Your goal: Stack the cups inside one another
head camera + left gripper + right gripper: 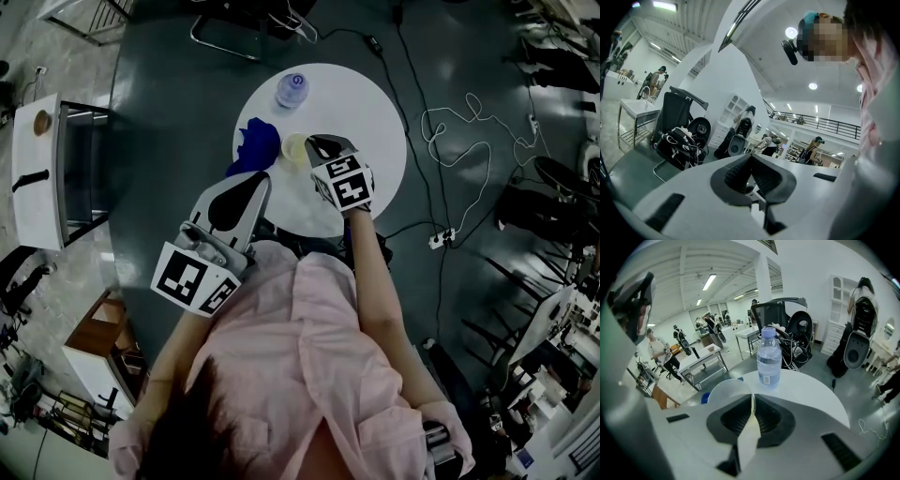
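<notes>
The right claw point(752, 405) is pressed shut on the thin wall of a pale yellow cup point(727, 391), one jaw on either side of the wall. The cup's body sits just left of the jaws, and its wall runs edge-on down between them. From the head view, the cup point(294, 150) shows its round open mouth facing up, so its long axis is roughly upright. It sits at the tip of the right claw point(317, 146), over the round white surface point(375, 112).

Just left of the cup lies a cluster of blue cups point(258, 145). Beyond it, near the far edge, a clear water bottle point(768, 357) stands upright.

The left claw point(751, 165) is pressed together with nothing between its jaws. In the head view it point(253, 187) is held close to the person's body at the near edge of the surface, apart from the cups.
</notes>
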Motion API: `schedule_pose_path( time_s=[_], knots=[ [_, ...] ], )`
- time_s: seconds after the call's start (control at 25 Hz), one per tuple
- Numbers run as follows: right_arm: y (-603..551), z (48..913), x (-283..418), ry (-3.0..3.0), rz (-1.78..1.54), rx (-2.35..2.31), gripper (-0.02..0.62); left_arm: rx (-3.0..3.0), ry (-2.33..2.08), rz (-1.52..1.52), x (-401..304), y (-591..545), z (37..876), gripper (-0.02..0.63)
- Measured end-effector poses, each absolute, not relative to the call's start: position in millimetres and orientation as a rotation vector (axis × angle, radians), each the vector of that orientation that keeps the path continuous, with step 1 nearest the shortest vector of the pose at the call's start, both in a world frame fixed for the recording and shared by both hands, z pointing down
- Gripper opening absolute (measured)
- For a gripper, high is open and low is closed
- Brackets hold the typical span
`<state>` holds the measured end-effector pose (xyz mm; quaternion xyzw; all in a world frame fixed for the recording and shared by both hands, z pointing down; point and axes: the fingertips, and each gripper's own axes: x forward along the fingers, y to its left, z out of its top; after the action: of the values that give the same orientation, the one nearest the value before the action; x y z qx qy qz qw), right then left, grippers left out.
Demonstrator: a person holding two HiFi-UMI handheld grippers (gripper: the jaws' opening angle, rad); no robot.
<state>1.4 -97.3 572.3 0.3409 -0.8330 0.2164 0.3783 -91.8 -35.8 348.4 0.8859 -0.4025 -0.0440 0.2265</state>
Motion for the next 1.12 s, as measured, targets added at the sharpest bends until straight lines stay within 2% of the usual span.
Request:
schedule_pose_path(
  time_s=[0.8,1.12],
  knots=[
    [-98.1,587.3,-3.1,-2.077,0.513,0.869,0.04,2.436,-1.13,-0.13,-94.2,-30.4,344.3,0.014],
    [-104.0,588.3,-6.0,-2.057,0.395,0.835,0.041,2.439,-1.124,-0.125,-93.2,-30.2,345.5,0.014]
  ],
)
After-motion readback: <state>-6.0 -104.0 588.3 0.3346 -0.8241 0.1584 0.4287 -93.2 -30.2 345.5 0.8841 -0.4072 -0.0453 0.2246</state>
